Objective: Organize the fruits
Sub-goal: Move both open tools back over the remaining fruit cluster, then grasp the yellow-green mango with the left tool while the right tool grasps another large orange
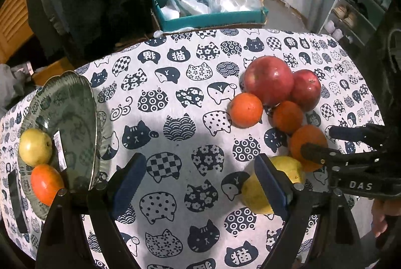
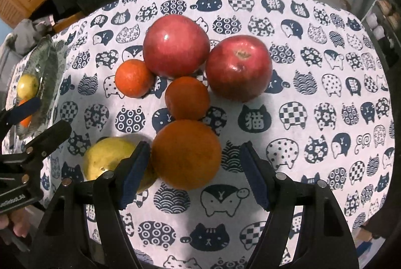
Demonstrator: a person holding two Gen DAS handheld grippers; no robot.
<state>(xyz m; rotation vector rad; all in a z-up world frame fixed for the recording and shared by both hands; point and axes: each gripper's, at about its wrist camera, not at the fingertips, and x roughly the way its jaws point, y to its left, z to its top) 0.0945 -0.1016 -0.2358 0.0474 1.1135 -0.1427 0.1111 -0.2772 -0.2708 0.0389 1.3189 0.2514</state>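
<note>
A pile of fruit lies on the cat-print tablecloth: two red apples, two small oranges, a large orange and a yellow fruit. My right gripper is open, its jaws on either side of the large orange, left pad close to it. My left gripper is open and empty over bare cloth, its right finger in front of the yellow fruit. A glass plate at the left holds a yellow fruit and an orange.
A teal box with plastic bags stands beyond the table's far edge. A shelf unit is at the far right. A dark phone-like object lies by the plate. The right gripper shows in the left wrist view.
</note>
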